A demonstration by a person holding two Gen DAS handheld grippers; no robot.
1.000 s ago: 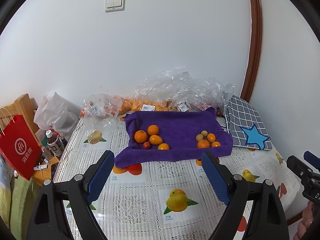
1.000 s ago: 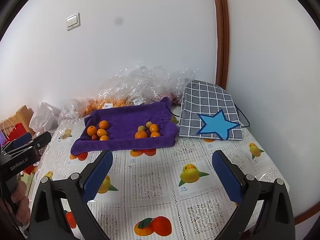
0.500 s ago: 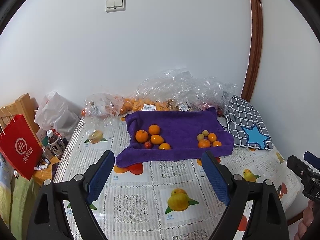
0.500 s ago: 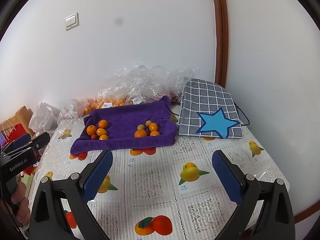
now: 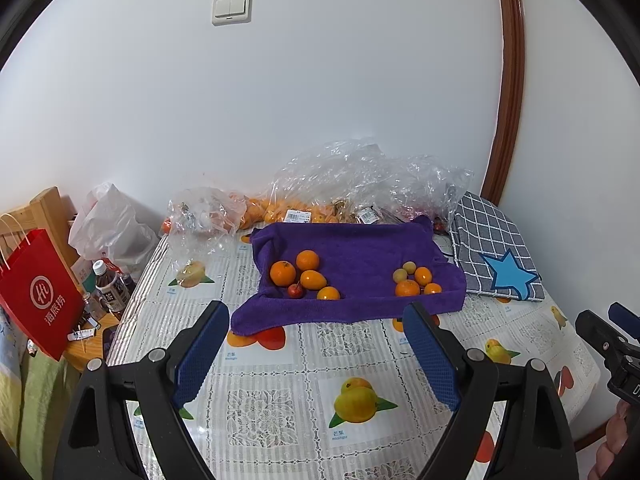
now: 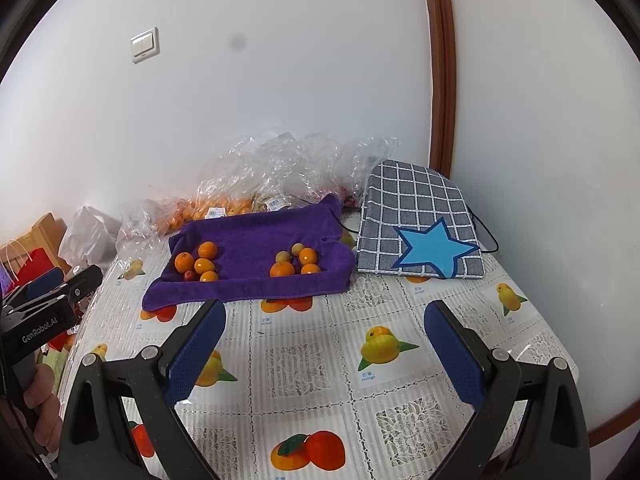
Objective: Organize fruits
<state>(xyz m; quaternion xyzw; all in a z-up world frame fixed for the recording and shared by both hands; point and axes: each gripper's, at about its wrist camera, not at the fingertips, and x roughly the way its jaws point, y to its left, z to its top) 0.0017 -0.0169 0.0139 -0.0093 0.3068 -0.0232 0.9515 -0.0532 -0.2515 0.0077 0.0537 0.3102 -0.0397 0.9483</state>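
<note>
Both tongs spread and empty, left gripper (image 5: pixel 316 350) and right gripper (image 6: pixel 325 346) short of the purple towel (image 5: pixel 360 264) at the table's (image 5: pixel 280 408) far edge; bring your left gripper onto the left fruit cluster (image 5: pixel 306 276) squarely before closing.

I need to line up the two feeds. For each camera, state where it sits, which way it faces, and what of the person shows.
Left wrist: on the left gripper, jaws open, facing the purple towel on the table; right gripper at its right edge.
Right wrist: on the right gripper, jaws open, facing the towel and star cushion; left gripper and hand at its left edge.
Shared: towel, fruit, plastic bags, wall switch.
</note>
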